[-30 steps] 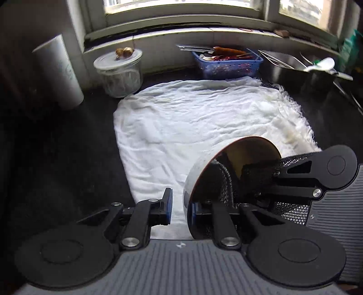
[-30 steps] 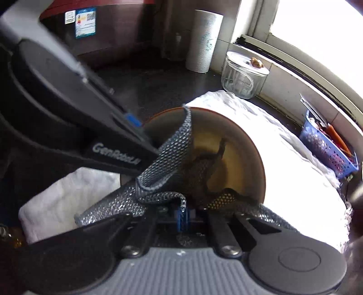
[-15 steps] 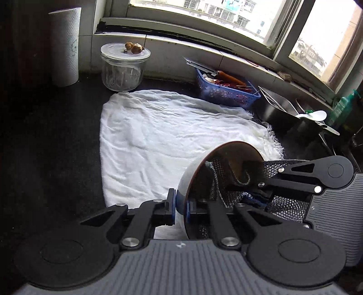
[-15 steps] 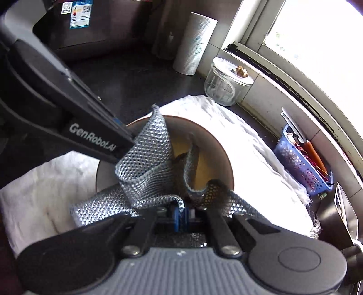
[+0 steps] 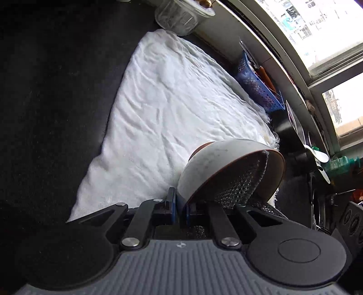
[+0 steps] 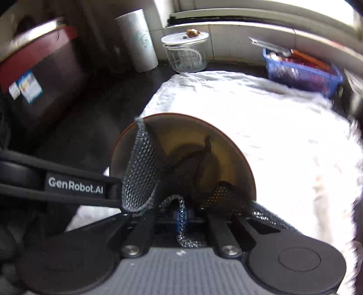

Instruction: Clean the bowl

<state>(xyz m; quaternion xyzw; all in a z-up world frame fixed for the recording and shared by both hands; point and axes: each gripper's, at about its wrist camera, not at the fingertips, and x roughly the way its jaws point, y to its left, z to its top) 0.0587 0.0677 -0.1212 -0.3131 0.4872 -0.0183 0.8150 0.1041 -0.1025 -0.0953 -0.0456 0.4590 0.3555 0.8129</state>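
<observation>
From the left wrist camera, the left tongs [image 5: 180,210] are pinched narrow on the rim of the bowl [image 5: 217,163]. The bowl is round, white outside, with a brown edge, and it is tipped on its side above the near right part of the white cloth [image 5: 172,99]. A gray mesh rag [image 5: 240,183] fills its mouth and hides most of the inside. The cloth is soft and wrinkled and lies on the dark counter [image 5: 52,90]. Far off, a glass jar [image 5: 179,15] is cut off at the top edge. A blue basket [image 5: 254,84] with holes sits by the window wall.

From the right wrist camera, the right tongs [image 6: 181,215] are closed tight on the mesh rag [image 6: 140,177], which is bumpy and folded. It drapes into the bowl [image 6: 226,154], whose inside looks yellow-brown. The left tongs [image 6: 115,192] reach in from the left. This picture is blurry on the right. Far away stand a white paper roll [image 6: 138,40], the glass jar [image 6: 186,52] with a lid, and the blue basket [image 6: 301,72].
</observation>
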